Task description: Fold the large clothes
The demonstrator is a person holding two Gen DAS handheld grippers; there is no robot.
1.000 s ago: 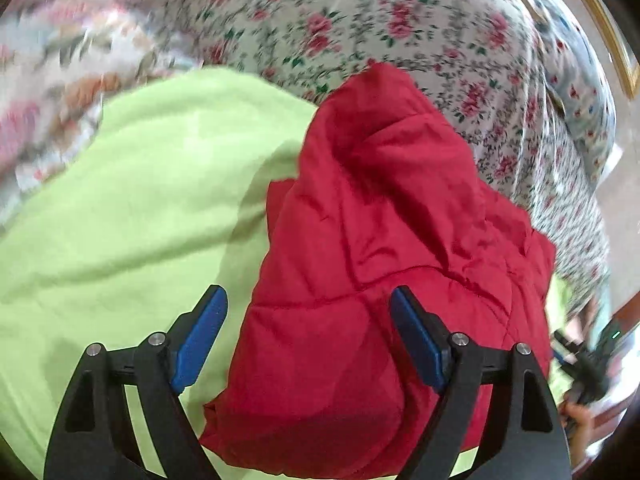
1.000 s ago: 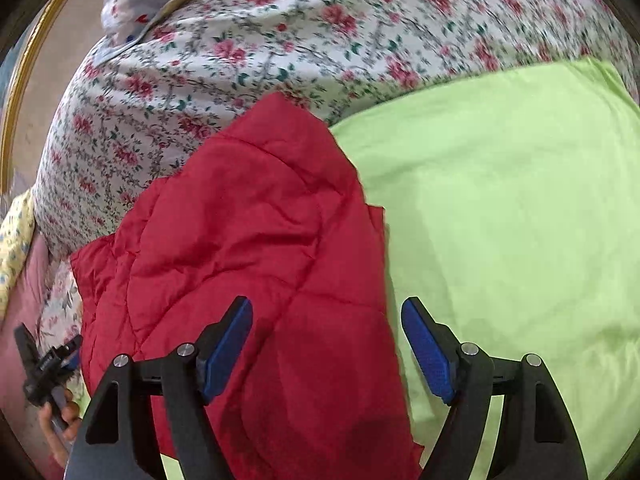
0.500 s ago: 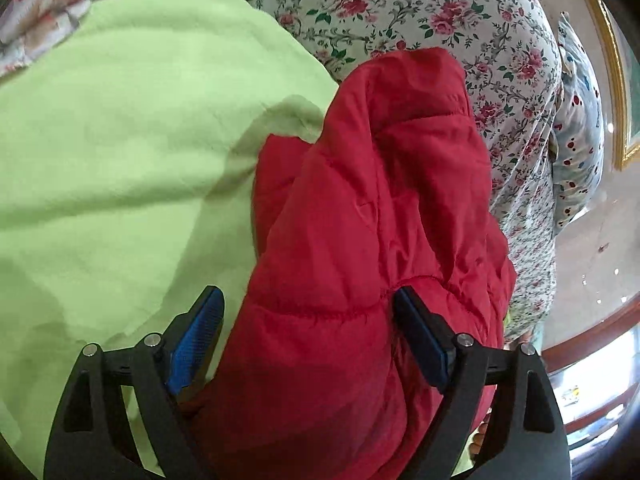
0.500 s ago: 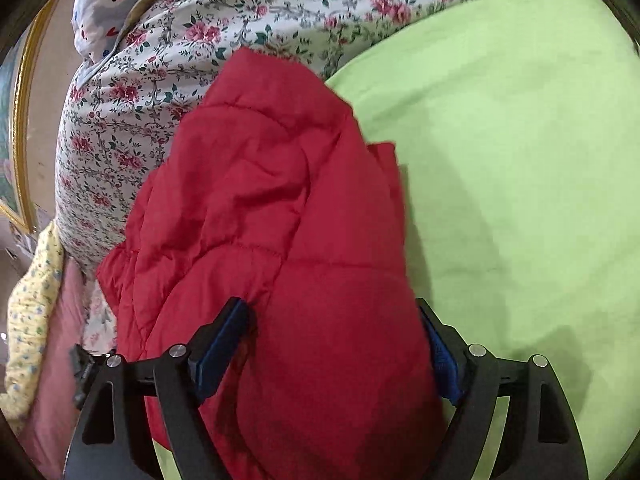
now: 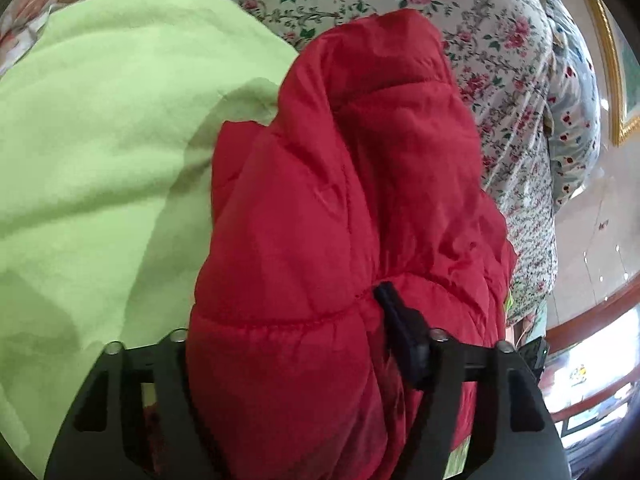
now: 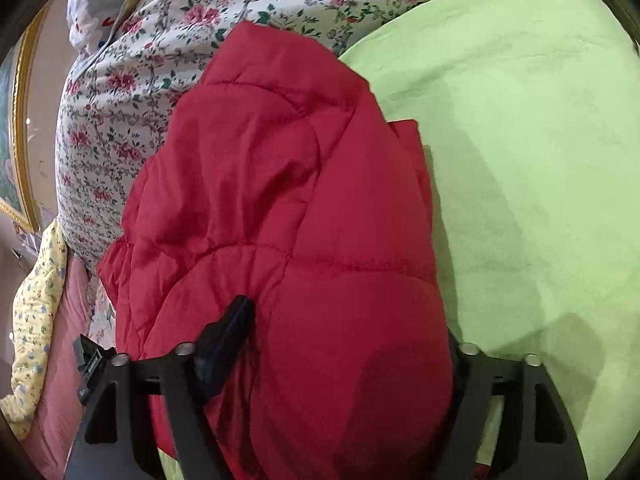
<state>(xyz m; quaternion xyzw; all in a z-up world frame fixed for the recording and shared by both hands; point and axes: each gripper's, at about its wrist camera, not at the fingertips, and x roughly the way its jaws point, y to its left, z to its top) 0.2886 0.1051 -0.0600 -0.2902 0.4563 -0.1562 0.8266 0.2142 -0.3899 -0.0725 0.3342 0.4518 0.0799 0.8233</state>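
Observation:
A red quilted jacket [image 5: 360, 160] lies bunched and folded on a lime-green blanket [image 5: 100, 140] spread over the bed. My left gripper [image 5: 286, 308] has its jaws closing on the jacket's near edge. Its right finger [image 5: 396, 320] digs into the padding and the left one is buried under fabric. In the right wrist view the same jacket [image 6: 260, 180] fills the space between the jaws of my right gripper [image 6: 344, 316], which are closing too. The left finger [image 6: 232, 332] presses a dent into it and the right finger is hidden.
A floral bedsheet [image 5: 480, 20] covers the mattress beyond the jacket, with a spotted pillow [image 5: 572, 100] at its far side. The green blanket [image 6: 520, 140] spreads wide beside the jacket. A yellow patterned cloth [image 6: 36, 300] hangs at the bed's edge.
Both grippers came down over the jacket's near edge and narrowed their jaws. The blue pads, bare a second ago, are now sunk into the red padding.

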